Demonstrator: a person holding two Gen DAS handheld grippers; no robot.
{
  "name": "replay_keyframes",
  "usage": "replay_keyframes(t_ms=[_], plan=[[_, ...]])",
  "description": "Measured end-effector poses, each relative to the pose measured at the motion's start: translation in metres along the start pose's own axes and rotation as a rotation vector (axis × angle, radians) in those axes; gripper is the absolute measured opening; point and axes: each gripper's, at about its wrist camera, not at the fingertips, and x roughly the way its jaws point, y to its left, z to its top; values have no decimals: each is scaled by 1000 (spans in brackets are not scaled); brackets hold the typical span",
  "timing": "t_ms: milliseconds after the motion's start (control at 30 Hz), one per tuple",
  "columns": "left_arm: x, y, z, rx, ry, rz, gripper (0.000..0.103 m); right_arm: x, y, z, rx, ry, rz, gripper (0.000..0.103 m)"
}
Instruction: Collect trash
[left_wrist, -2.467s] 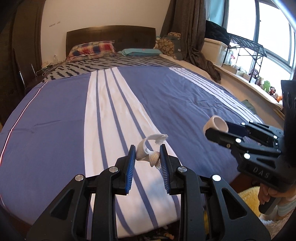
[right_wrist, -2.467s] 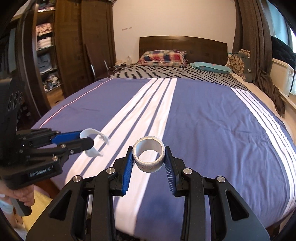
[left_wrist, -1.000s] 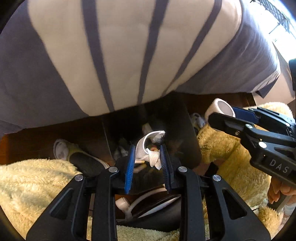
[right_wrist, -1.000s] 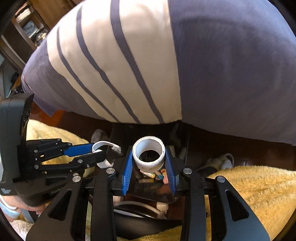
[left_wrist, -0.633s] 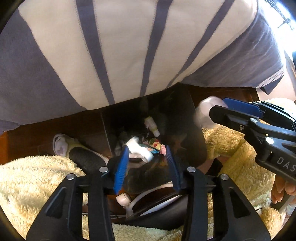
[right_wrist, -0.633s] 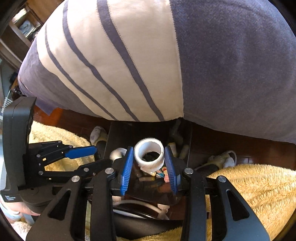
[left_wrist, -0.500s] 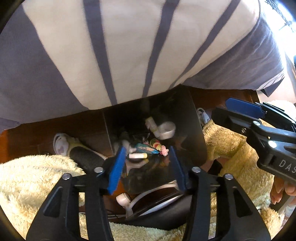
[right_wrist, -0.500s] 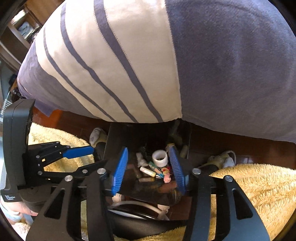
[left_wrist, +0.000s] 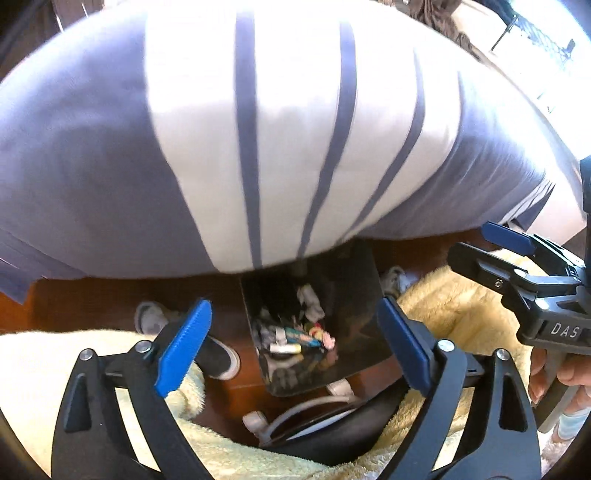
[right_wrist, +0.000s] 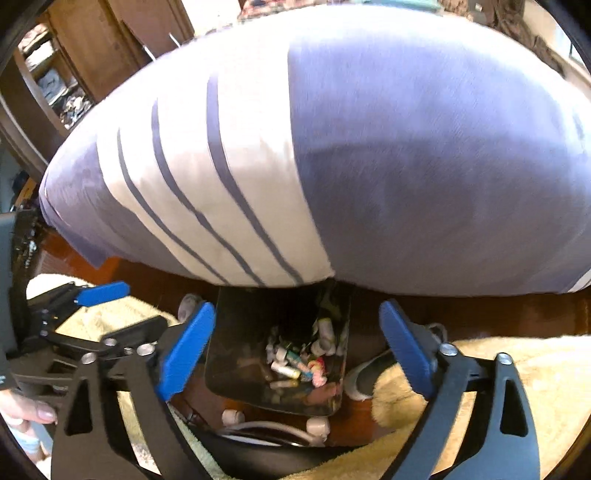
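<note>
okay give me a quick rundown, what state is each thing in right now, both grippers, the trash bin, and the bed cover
Left gripper: jaws opening, nothing between them, above the bin.
Right gripper: jaws opening, nothing between them, above the bin.
Bin: on the floor by the bed, open-topped, small trash pieces at the bottom.
Bed cover: spread over the bed, edge hanging down above the bin.

The bedspread (left_wrist: 110, 166) was purple-blue with a white band crossed by thin blue stripes. A black bin (right_wrist: 236, 332) held multicoloured trash (right_wrist: 295, 363) beside a pale yellow fluffy rug (right_wrist: 517, 369).
</note>
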Motion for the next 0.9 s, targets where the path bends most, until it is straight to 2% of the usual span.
replay_keyframes(t_ms=[100, 333, 567, 800, 900], plan=[[-27, 0, 7, 5, -69, 22, 94, -25, 3, 7, -19, -64, -43, 100], [-109, -3, 31, 23, -290, 127, 95, -95, 2, 27, -23, -252, -102, 100], [-192, -5, 36, 6, -513, 247, 95, -177, -9, 35, -2, -465, -141, 100], [-258, -17, 30, -14, -687, 244, 95, -232, -7, 38, 15, -614, -163, 100], [-275, -21, 26, -13, -735, 237, 95, -255, -5, 36, 18, -685, -189, 100]])
